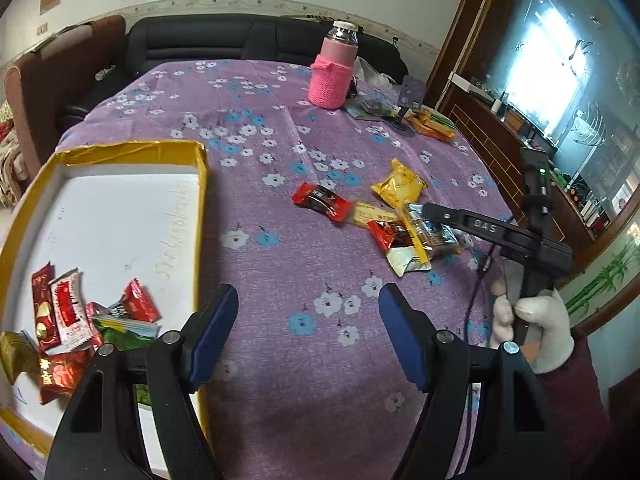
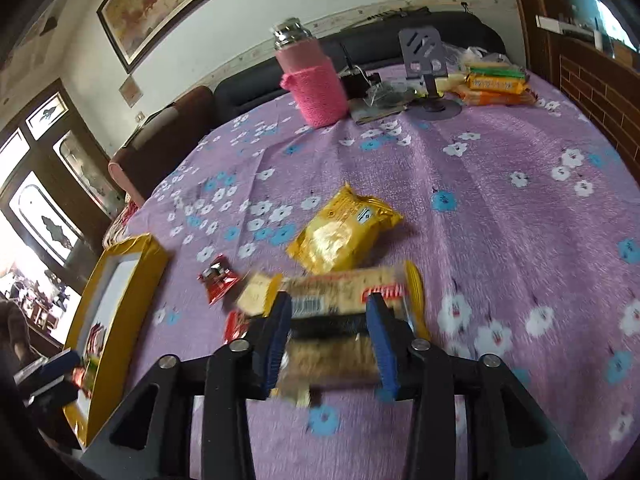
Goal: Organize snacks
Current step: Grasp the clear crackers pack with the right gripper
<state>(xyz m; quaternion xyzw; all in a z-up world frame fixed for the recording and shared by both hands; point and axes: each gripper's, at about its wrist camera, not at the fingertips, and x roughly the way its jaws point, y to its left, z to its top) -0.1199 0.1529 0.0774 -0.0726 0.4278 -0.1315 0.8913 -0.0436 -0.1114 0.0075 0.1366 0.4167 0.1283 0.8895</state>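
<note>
Glossy foil snack pkts [image 2: 344, 236], matt cloth tablecloth [image 2: 500, 216]

Purple flowered tablecloth [image 1: 304, 264], yellow-rimmed white box [image 1: 202, 184], pink bottle sleeve [image 1: 330, 80], seemingly knitted.

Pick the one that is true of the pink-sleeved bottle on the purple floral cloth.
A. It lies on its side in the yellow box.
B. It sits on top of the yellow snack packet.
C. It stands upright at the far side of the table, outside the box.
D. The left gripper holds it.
C: the pink-sleeved bottle stands upright on the cloth far across the table, well clear of the yellow box and of both grippers.
</note>
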